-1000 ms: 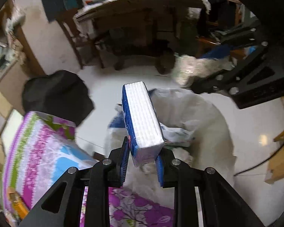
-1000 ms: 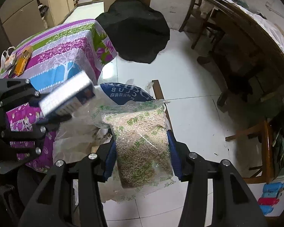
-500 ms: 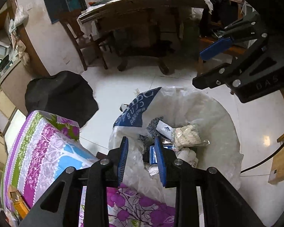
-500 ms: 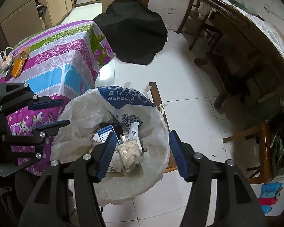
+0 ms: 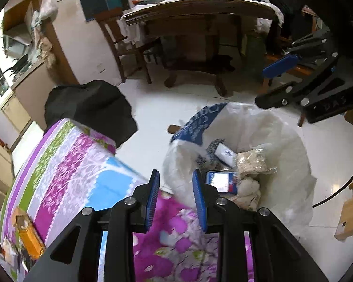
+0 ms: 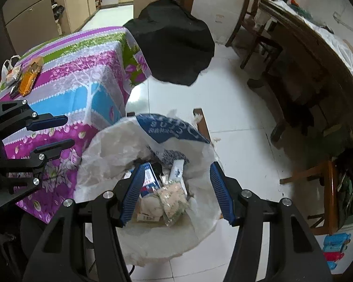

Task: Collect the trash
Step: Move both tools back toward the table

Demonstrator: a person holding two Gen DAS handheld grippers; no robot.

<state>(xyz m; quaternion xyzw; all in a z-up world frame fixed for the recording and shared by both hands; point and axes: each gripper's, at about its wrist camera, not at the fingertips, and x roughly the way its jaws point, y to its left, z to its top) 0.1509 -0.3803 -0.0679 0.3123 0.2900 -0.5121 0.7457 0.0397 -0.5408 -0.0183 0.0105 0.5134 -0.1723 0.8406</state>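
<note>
1. The left tongs (image 5: 175, 196) stand apart with nothing between their blue ribbed pads, poised over the edge of the worktop (image 5: 66, 164) nearest the trash bag (image 5: 291, 141).
2. The right tongs (image 6: 176, 188) are spread wide and hold nothing; they hang directly above the open mouth of the bag.
3. The trash bag is thin, crinkled white plastic with a blue printed panel on its far rim, lining a round bin that stands on the floor just beside the worktop's edge.
4. The trash lies inside the bag: a flat blue-and-white carton (image 6: 150, 176), a clear pouch of pale grains (image 6: 173, 196), a small white packet (image 6: 177, 170) and crumpled white paper.
5. The worktop wears a glossy cloth banded in purple, green, grey and sky blue, with pink flowers along the overhang.
6. At the worktop's far corner, as the right wrist camera sees it, sit an amber rectangular bottle (image 6: 30, 77) and a small knotted plastic bag (image 6: 10, 74).
7. The floor (image 6: 235, 98) is shiny white tile; a black draped mound (image 6: 174, 44) sits beyond the worktop, near a dark wooden dining table (image 6: 317, 54) and chairs.
</note>
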